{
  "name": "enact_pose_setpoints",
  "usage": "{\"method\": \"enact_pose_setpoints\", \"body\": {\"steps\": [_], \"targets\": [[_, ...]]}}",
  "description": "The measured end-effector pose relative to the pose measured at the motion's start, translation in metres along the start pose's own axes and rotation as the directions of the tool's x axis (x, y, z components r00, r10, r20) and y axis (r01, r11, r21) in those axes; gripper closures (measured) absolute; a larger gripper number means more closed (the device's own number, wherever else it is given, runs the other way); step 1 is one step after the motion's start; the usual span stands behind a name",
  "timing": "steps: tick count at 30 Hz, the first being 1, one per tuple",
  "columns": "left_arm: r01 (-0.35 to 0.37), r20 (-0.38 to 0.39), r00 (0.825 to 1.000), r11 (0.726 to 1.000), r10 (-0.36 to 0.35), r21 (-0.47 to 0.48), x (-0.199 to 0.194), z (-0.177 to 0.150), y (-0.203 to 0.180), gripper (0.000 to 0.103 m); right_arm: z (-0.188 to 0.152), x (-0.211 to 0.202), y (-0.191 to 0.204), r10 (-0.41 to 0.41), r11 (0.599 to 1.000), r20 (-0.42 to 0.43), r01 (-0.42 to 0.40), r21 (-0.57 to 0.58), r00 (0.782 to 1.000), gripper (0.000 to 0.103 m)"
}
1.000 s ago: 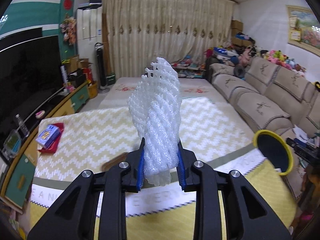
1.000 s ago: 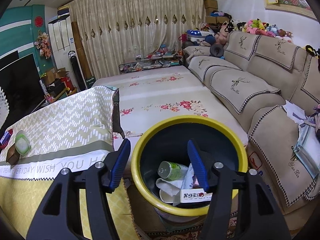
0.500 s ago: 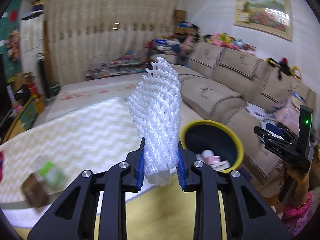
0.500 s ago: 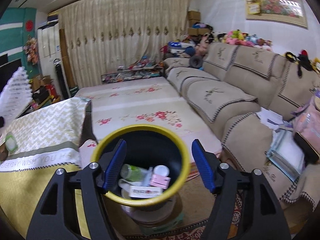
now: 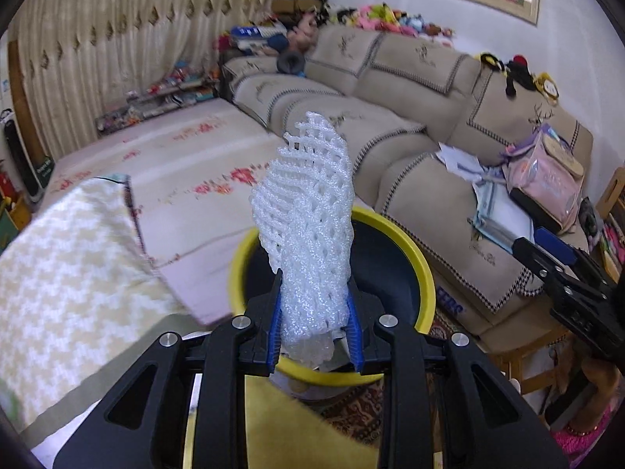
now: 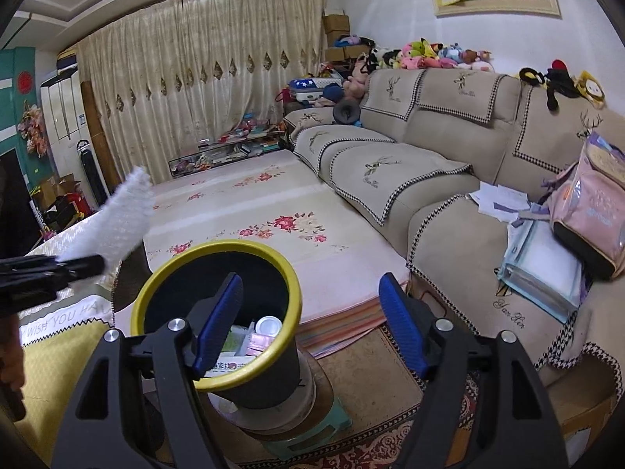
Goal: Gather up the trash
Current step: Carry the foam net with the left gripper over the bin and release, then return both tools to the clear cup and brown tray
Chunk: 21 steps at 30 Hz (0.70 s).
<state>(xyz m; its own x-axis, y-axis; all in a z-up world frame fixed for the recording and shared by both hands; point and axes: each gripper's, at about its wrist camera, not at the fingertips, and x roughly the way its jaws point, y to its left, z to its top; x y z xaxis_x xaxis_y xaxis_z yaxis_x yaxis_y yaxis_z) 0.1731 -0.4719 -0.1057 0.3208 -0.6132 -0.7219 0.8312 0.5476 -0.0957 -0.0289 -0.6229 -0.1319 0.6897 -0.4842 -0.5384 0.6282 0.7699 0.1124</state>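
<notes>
White foam net clamped in left tool w/ bin behind; right tool opening, empty.

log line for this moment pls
left gripper: shut on foam net | net: at bin | right gripper: open, empty, jaws just opening | drop: not yet

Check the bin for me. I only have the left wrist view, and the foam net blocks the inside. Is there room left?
Observer: Yes. The right wrist view shows the yellow-rimmed bin holding cartons and a white round lid, not filled to the rim.
Operator: Right gripper carrying anything?
Observer: No. The right gripper is open with nothing between its jaws, which have just been opening.
Operator: Net over the opening?
Observer: From that side the foam net shows left of the rim.
</notes>
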Motion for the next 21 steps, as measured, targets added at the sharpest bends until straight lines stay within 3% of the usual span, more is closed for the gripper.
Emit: {"method": "enact_pose_setpoints", "body": {"steps": [4, 6, 8, 11, 21], "targets": [[0.002, -0.037, 0.999, 1.0, -0.002, 0.011, 0.03, 0.005, -0.004, 0.072, -0.003, 0.004, -0.003, -0.002, 1.0, -0.012, 0.003, 0.014, 1.0, 0.034], [-0.004, -0.046, 0.999, 1.0, 0.005, 0.01, 0.039, 0.006, -0.007, 0.061, -0.004, 0.006, -0.005, -0.002, 1.0, -0.015, 0.003, 0.019, 1.0, 0.034], [-0.018, -0.042, 0.999, 1.0, 0.019, 0.013, 0.046, 0.008, -0.008, 0.038, -0.004, 0.006, -0.005, 0.001, 1.0, -0.015, -0.001, 0.022, 1.0, 0.034], [-0.022, -0.029, 0.999, 1.0, 0.022, 0.002, 0.046, 0.009, -0.007, 0.034, -0.003, 0.006, -0.003, 0.005, 1.0, -0.013, -0.004, 0.021, 1.0, 0.033], [-0.079, 0.109, 0.99, 0.995, 0.085, -0.058, -0.043, -0.015, 0.032, 0.021, -0.003, 0.005, 0.013, 0.051, 0.999, -0.025, -0.051, 0.002, 0.998, 0.031]]}}
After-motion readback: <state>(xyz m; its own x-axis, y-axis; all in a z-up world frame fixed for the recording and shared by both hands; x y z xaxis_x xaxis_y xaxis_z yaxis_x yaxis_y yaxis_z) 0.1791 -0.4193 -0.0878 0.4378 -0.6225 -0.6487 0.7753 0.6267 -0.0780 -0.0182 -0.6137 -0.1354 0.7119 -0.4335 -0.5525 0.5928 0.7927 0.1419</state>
